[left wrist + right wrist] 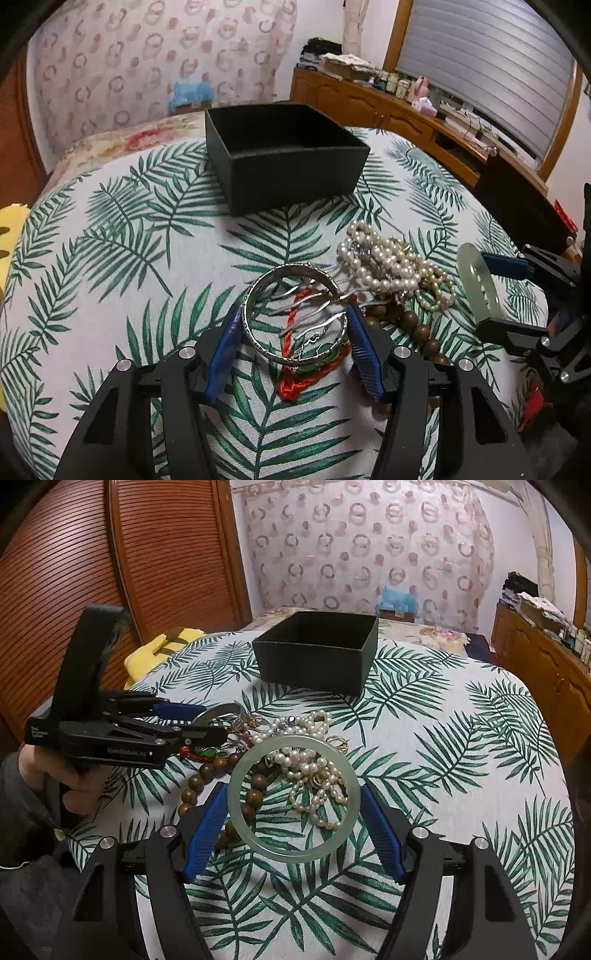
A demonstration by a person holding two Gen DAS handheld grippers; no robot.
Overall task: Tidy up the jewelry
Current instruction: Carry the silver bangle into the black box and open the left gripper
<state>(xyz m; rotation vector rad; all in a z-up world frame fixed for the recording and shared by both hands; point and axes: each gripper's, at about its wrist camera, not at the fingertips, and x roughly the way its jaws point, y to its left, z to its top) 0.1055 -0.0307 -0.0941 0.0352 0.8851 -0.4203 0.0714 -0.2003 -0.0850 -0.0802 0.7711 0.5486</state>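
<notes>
My left gripper (294,314) is shut on a silver bangle (291,268), with a blue pad pressing each side. The bangle sits tilted over a red cord with a green pendant (291,384) and a wavy silver hairpin (314,314). My right gripper (293,790) is shut on a pale jade bangle (293,850), held just above a heap of pearl strands (314,775) and brown wooden beads (195,782). Each gripper shows in the other's view: right gripper (495,295), left gripper (192,723). An open black box (288,177) (314,664) stands behind the heap.
A palm-leaf cloth (129,240) covers the round-edged table. A yellow item (159,653) lies at its far left edge. A hand (74,779) holds the left gripper. A wooden cabinet (369,107) with clutter runs along the right, and louvred wooden doors (74,554) stand on the left.
</notes>
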